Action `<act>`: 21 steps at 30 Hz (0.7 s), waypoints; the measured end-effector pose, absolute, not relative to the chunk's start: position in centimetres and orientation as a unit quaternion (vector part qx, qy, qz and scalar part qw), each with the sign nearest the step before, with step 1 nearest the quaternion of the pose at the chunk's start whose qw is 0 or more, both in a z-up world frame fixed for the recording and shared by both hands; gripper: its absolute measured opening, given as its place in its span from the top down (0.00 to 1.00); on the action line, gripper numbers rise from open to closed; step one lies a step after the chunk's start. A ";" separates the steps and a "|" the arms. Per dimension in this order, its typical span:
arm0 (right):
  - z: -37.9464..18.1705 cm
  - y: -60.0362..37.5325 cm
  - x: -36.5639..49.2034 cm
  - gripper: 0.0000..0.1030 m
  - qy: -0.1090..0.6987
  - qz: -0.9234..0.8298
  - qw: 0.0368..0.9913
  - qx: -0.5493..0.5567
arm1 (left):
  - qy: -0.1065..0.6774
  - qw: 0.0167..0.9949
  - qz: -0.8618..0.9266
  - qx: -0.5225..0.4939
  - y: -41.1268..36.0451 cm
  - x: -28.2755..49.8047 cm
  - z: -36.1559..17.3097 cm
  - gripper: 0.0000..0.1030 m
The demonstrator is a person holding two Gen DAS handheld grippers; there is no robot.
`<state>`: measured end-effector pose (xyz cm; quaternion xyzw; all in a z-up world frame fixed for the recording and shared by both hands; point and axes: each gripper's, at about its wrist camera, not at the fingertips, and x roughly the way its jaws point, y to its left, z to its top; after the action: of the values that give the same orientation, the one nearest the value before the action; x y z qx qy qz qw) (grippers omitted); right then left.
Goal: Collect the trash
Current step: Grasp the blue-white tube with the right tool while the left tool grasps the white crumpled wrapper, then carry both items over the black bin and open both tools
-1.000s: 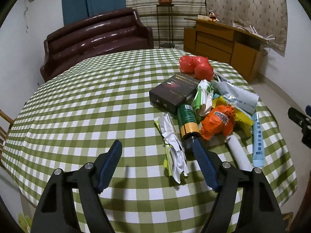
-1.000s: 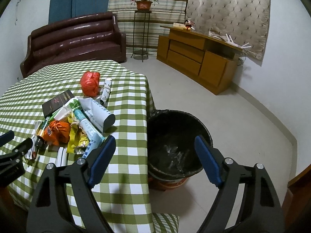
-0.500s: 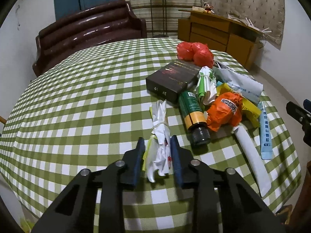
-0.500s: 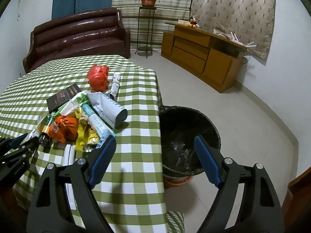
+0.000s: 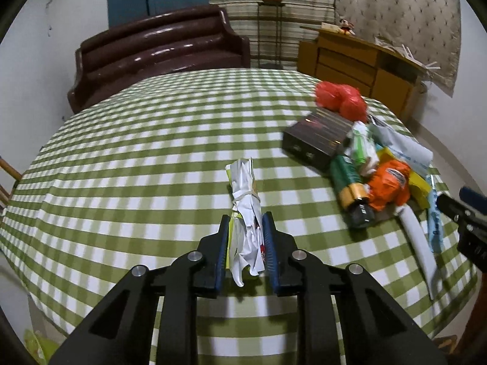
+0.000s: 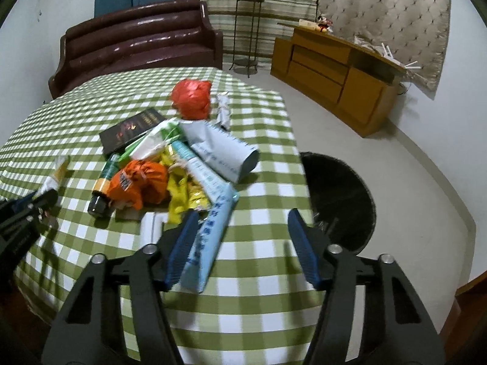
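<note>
My left gripper (image 5: 246, 223) is shut on a crumpled white wrapper (image 5: 245, 194) that sticks out past its fingertips over the green checked tablecloth (image 5: 152, 158). To its right lies a trash pile: an orange bag (image 5: 388, 184), a green bottle (image 5: 350, 188), a dark box (image 5: 318, 140) and a red bag (image 5: 339, 99). My right gripper (image 6: 243, 222) hangs over the table's near corner with its jaws closing. A light blue tube (image 6: 210, 228) lies between them against the left finger; the right finger stands clear of it. A black-lined bin (image 6: 338, 200) sits on the floor beside the table.
A grey mailer bag (image 6: 219, 149), yellow wrappers (image 6: 182, 194) and a white strip (image 6: 150, 226) also lie in the pile. A brown sofa (image 5: 158, 57) stands behind the table, a wooden cabinet (image 6: 334, 70) along the right wall and a plant stand (image 6: 248, 27) at the back.
The left gripper's jaws closed on the white wrapper and carried it left, away from the pile. The right gripper swung from above the bin to over the blue tube, its jaws narrowing.
</note>
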<state>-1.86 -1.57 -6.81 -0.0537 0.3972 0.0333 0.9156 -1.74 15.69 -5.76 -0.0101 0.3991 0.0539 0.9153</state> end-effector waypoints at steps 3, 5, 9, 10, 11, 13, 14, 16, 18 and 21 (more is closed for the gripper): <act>-7.5 -0.9 -1.8 0.52 0.407 0.040 0.911 -0.055 | 0.392 0.918 0.062 -0.007 16.5 -2.1 -5.5 0.78; -7.9 -0.7 -1.8 0.62 0.414 0.039 0.908 -0.055 | 0.391 0.918 0.063 -0.007 16.8 -2.2 -5.4 0.78; -8.3 -1.0 -1.9 0.75 0.418 0.043 0.906 -0.042 | 0.394 0.917 0.062 -0.013 17.2 -2.2 -5.6 0.78; -8.3 -1.0 -1.9 0.80 0.418 0.042 0.907 -0.043 | 0.395 0.917 0.062 -0.014 17.2 -2.2 -5.6 0.78; -8.3 -1.1 -1.9 0.82 0.417 0.042 0.907 -0.042 | 0.395 0.916 0.062 -0.015 17.3 -2.2 -5.6 0.78; -8.2 -1.4 -2.2 0.85 0.415 0.044 0.908 -0.039 | 0.396 0.916 0.061 -0.018 17.3 -2.1 -5.7 0.78; -8.2 -1.5 -2.2 0.85 0.415 0.045 0.908 -0.039 | 0.396 0.916 0.059 -0.020 17.3 -2.1 -5.7 0.78; -8.2 -1.8 -2.4 0.87 0.412 0.043 0.909 -0.040 | 0.392 0.918 0.059 -0.020 17.2 -2.2 -5.5 0.78; -8.0 -2.3 -2.7 0.87 0.409 0.041 0.911 -0.038 | 0.388 0.920 0.058 -0.018 17.0 -2.2 -5.4 0.78; -7.3 -3.0 -2.9 0.88 0.400 0.040 0.915 -0.034 | 0.380 0.923 0.052 -0.018 16.5 -2.3 -4.9 0.78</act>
<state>-2.90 -3.00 -7.34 -0.0337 0.3999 0.0398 0.9151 -2.29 16.46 -4.91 -0.0184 0.3801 0.0525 0.9233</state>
